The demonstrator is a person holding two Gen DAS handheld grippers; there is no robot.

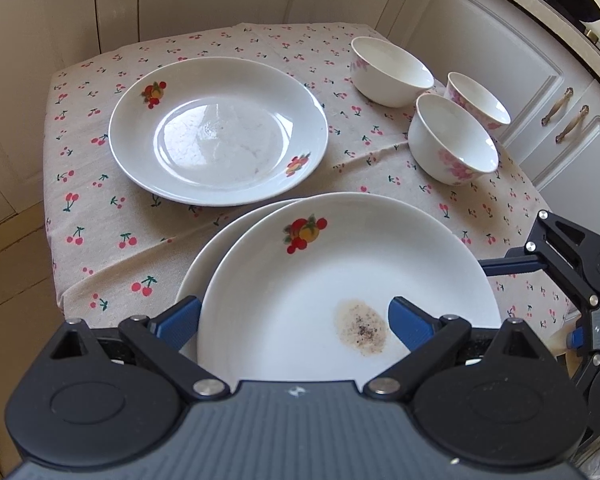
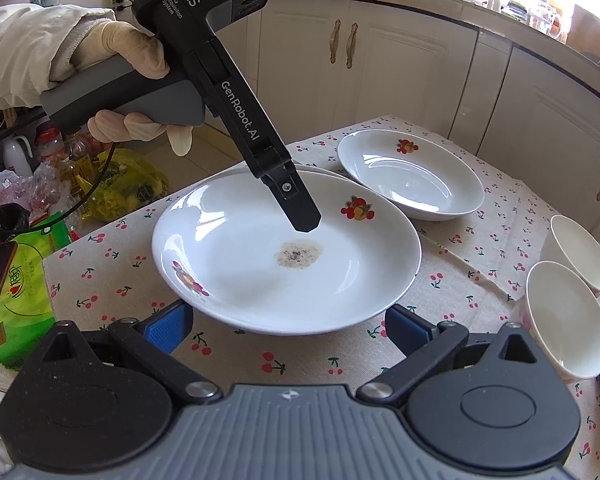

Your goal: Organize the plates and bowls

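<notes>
I had my left gripper poised over the stained plate, its jaws spread wide with one blue finger beyond the plate's left rim and the other above the basin just right of the brown stain — gripping nothing. That plate sat on top of a second plate, whose rim peeked out on the left, at the near edge of the cherry-print tablecloth. My right gripper hovered near the same plate's edge, jaws likewise released and empty. I judged the job barely under way: two plates were stacked, but the third plate lay alone farther back on the left, and the three floral bowls stood loose at the far right — two touching, none nested. Stacking that last plate and nesting the bowls remained.
</notes>
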